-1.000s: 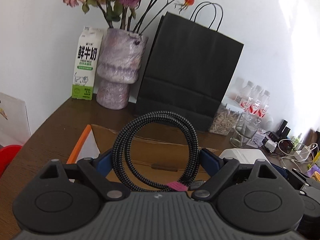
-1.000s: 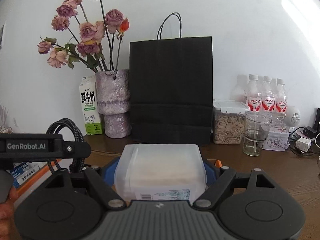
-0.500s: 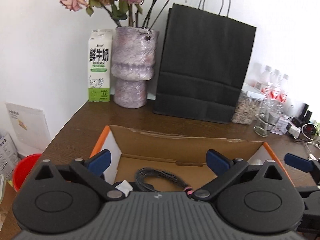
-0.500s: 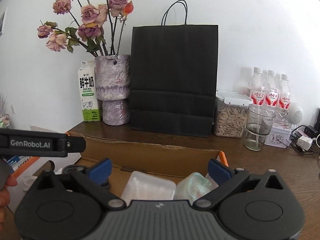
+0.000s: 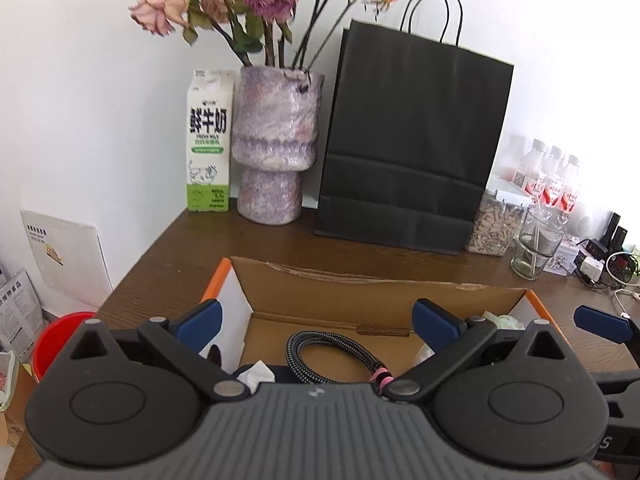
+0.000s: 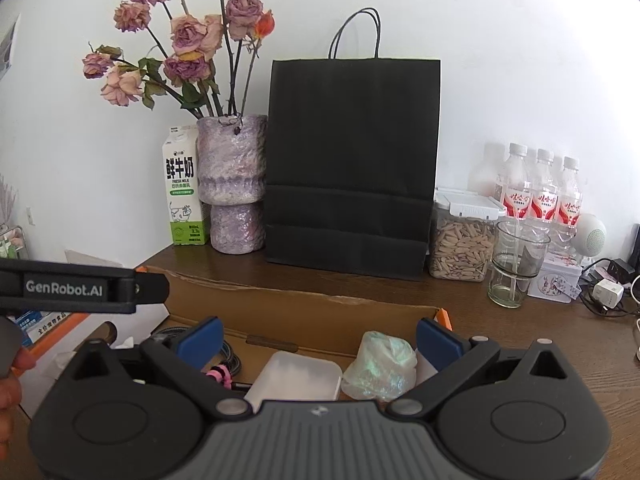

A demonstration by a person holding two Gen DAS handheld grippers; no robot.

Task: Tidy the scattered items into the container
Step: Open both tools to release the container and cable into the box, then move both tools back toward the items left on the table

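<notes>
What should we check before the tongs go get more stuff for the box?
1. Left tongs empty and open: ok.
2. Right tongs empty and open: ok.
3. Braided cable lying inside the cardboard box: ok.
4. White plastic container and crumpled bag inside the box: ok.
5. Nothing caught on the pads: ok.
6. More scattered items left on the table: cannot tell; only the far part shows.
</notes>
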